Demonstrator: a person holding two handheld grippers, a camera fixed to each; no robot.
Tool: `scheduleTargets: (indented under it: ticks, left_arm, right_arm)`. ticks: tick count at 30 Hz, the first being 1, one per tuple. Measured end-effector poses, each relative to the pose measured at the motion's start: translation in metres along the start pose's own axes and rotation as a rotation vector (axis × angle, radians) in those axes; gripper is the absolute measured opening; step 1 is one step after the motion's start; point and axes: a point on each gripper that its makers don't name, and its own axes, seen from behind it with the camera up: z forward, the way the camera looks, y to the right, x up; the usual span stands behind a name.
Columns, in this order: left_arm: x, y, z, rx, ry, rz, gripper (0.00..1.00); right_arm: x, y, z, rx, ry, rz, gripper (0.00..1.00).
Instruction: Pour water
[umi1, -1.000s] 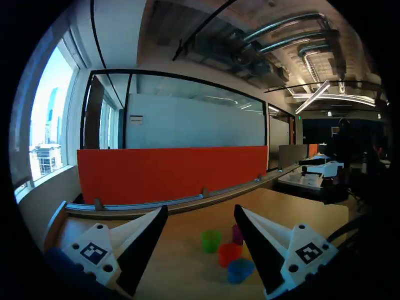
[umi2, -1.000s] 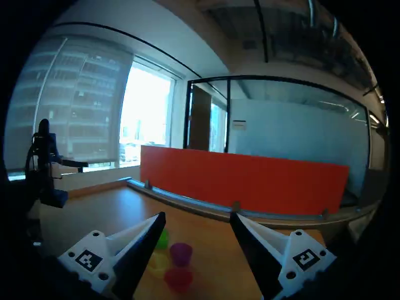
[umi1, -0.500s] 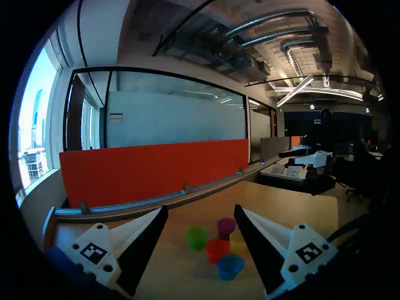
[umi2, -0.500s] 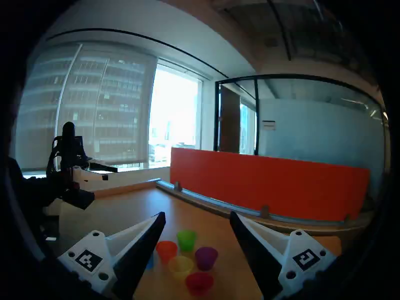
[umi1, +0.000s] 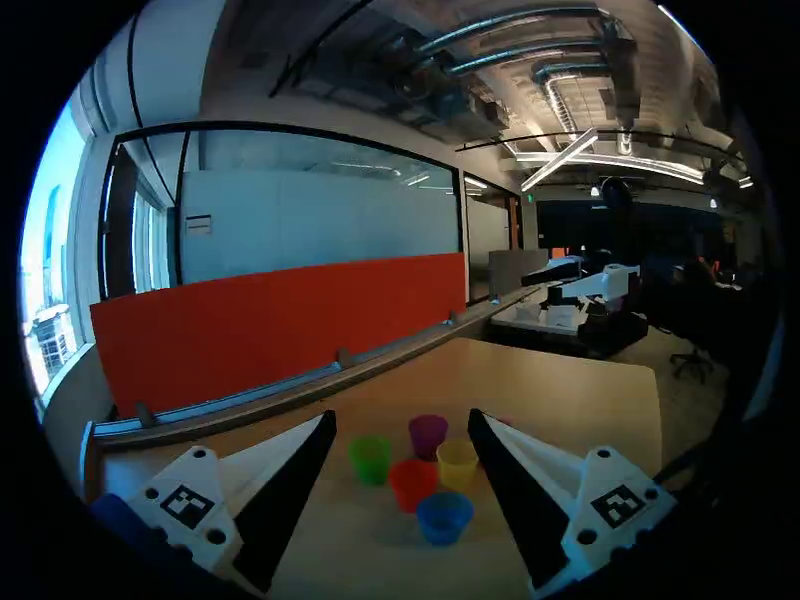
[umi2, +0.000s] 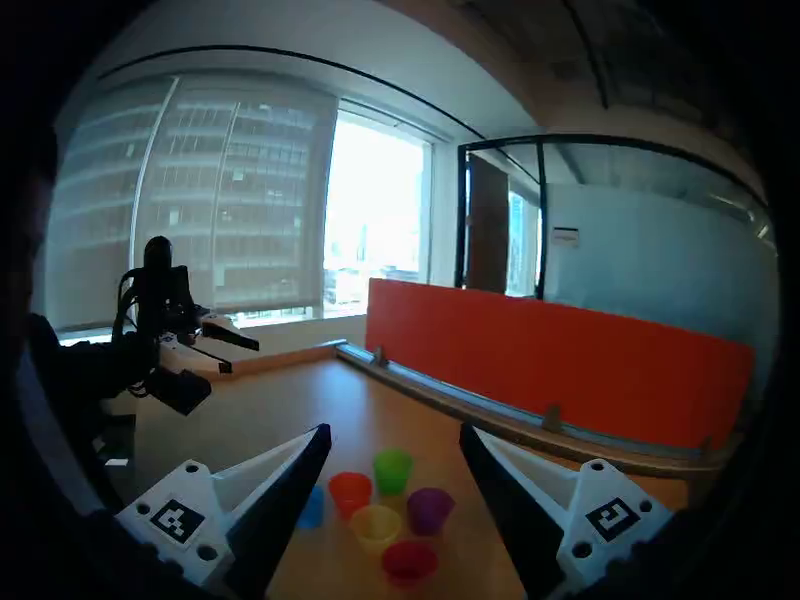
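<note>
Several small plastic cups stand clustered on the wooden table (umi1: 560, 390). In the left gripper view they are a green cup (umi1: 370, 459), a purple cup (umi1: 428, 435), a yellow cup (umi1: 457, 464), a red cup (umi1: 413, 484) and a blue cup (umi1: 444, 517). My left gripper (umi1: 400, 414) hovers open above and short of them, holding nothing. In the right gripper view the green cup (umi2: 392, 470), an orange-red cup (umi2: 350, 493), the purple cup (umi2: 429, 509), the yellow cup (umi2: 376, 527) and a red cup (umi2: 409, 563) sit below my open, empty right gripper (umi2: 394, 428). Its left finger half hides the blue cup (umi2: 312, 507).
An orange divider panel (umi1: 280, 320) with a metal rail runs along the table's far edge (umi2: 560, 360). A black-and-white device on a stand (umi2: 165, 340) sits at the table's left end. A neighbouring desk with equipment (umi1: 585, 300) lies beyond. Bright windows (umi2: 375, 230) are behind.
Both views have swung toward the cup cluster. The cups now sit more fully between each gripper's fingers. Neither gripper changed its opening.
</note>
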Motion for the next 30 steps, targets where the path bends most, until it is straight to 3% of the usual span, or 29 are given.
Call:
scheduleTargets:
  ticks: [14, 30]
  left_arm:
    - [-0.042, -0.002, 0.012, -0.070, -0.093, -0.006, 0.98]
    - [-0.110, 0.011, 0.031, -0.177, -0.218, 0.048, 0.98]
  right_arm:
    - [-0.021, 0.003, 0.018, 0.058, -0.101, -0.009, 1.00]
    - [-0.050, -0.002, 0.051, 0.117, -0.180, -0.044, 1.00]
